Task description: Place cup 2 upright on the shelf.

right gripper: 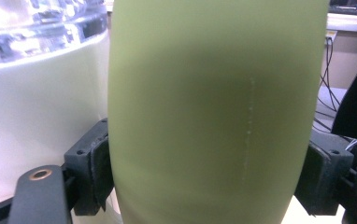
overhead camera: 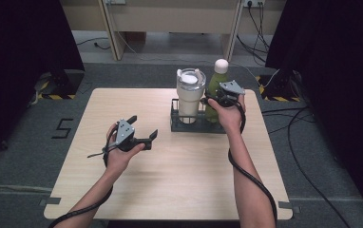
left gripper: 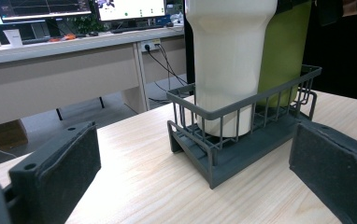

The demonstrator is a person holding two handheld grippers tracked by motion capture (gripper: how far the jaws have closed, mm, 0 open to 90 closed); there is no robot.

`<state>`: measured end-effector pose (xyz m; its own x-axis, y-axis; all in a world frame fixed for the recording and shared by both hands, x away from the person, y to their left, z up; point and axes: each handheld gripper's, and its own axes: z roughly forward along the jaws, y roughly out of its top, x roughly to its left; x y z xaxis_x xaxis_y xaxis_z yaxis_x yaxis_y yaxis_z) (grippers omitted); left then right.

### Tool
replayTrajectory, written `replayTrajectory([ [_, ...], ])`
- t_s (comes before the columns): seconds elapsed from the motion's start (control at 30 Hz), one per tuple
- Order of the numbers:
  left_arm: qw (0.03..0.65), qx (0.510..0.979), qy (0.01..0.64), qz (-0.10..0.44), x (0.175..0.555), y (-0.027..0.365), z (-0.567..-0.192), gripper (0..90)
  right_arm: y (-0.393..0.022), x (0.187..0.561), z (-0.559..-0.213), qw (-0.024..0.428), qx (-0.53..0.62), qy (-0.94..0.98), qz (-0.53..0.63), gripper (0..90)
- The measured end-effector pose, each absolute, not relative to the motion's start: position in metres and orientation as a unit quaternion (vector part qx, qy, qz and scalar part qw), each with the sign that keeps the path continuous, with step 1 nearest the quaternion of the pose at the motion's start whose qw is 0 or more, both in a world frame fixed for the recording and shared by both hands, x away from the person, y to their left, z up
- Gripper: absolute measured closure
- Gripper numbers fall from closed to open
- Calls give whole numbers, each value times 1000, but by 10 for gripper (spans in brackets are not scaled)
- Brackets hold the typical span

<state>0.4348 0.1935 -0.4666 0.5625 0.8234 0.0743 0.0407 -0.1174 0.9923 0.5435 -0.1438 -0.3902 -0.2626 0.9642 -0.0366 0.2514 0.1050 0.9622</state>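
Note:
A dark wire rack [overhead camera: 175,124] [left gripper: 242,154] stands at the table's far middle. In it sit a cream tumbler [overhead camera: 189,97] [left gripper: 228,60] [right gripper: 32,116] with a clear lid and, to its right, a green bottle [overhead camera: 216,81] [left gripper: 284,51] [right gripper: 214,112] with a white cap. My right gripper [overhead camera: 220,98] [right gripper: 204,177] is shut on the green bottle's body, a pad pressed on each side. My left gripper [overhead camera: 144,133] [left gripper: 190,182] hovers open over the table left of the rack, nothing between its jaws.
The light wooden table [overhead camera: 179,180] has bare room in front of the rack. Beyond it stand desk legs [overhead camera: 109,33] and loose cables [overhead camera: 308,156] on the grey floor. Black curtains [overhead camera: 23,57] hang on both sides.

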Motion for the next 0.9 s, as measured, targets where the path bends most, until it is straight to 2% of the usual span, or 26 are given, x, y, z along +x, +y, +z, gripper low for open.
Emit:
replayTrajectory([
  [0.7, 578, 669, 323, 338, 434, 193, -467, 12, -143, 543, -397, 380, 471, 643, 470, 206],
  [0.9, 577, 669, 324, 337, 435, 194, -468, 13, -144, 541, -395, 384, 471, 637, 474, 163],
])
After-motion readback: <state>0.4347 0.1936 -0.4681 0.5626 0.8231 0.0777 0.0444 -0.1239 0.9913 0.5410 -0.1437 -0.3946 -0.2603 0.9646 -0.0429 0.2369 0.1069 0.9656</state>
